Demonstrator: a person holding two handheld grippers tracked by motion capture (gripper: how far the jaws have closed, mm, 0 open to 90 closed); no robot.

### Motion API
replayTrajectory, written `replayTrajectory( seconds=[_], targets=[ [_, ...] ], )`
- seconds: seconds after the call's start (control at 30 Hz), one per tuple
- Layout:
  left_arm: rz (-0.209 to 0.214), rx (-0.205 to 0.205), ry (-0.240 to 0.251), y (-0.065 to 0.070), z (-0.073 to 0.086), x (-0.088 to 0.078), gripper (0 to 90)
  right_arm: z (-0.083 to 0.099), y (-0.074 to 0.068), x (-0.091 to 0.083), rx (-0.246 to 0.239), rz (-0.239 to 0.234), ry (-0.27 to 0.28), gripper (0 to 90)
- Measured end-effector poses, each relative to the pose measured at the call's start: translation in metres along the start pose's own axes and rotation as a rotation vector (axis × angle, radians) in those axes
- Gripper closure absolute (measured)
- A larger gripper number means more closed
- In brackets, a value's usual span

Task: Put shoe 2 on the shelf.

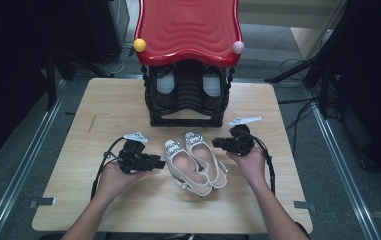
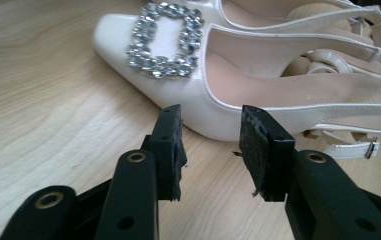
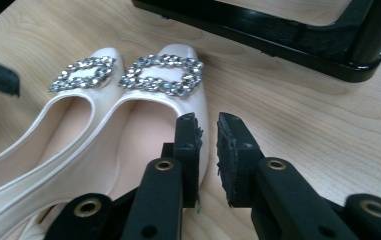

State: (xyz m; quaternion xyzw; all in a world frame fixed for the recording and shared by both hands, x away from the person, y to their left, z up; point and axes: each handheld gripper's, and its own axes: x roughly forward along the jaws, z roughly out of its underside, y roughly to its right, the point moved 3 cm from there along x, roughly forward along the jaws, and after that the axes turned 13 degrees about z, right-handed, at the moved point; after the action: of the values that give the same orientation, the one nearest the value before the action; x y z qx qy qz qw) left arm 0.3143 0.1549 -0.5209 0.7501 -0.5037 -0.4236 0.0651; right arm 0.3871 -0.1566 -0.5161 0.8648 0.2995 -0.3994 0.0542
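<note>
Two cream slingback shoes with rhinestone buckles lie side by side on the wooden table (image 1: 103,110), toes towards the rack: the left shoe (image 1: 184,167) and the right shoe (image 1: 205,156). My left gripper (image 1: 160,162) sits just left of the left shoe, held level and pointing at its side. In the left gripper view the left gripper (image 2: 210,145) is open, nothing between its pads, the left shoe (image 2: 113,30) just beyond. My right gripper (image 1: 215,143) is at the right shoe's outer side. Seen in its own view, the right gripper (image 3: 209,150) stands slightly open beside the right shoe (image 3: 153,125), bare wood in the gap.
A black shoe rack (image 1: 185,120) with a red wavy top (image 1: 188,25) stands at the table's far middle, dark shoes (image 1: 165,85) inside it. Its black base (image 3: 278,35) lies close beyond the shoes' toes. Cables trail from both grippers across the table.
</note>
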Motion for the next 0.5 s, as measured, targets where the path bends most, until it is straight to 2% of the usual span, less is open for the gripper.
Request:
replayTrajectory(
  seconds=[0.5],
  targets=[
    [-0.048, -0.001, 0.015, -0.014, -0.006, -0.023, 48.5, 0.000, -0.023, -0.020, -0.017, -0.017, 0.009, 71.1]
  ],
)
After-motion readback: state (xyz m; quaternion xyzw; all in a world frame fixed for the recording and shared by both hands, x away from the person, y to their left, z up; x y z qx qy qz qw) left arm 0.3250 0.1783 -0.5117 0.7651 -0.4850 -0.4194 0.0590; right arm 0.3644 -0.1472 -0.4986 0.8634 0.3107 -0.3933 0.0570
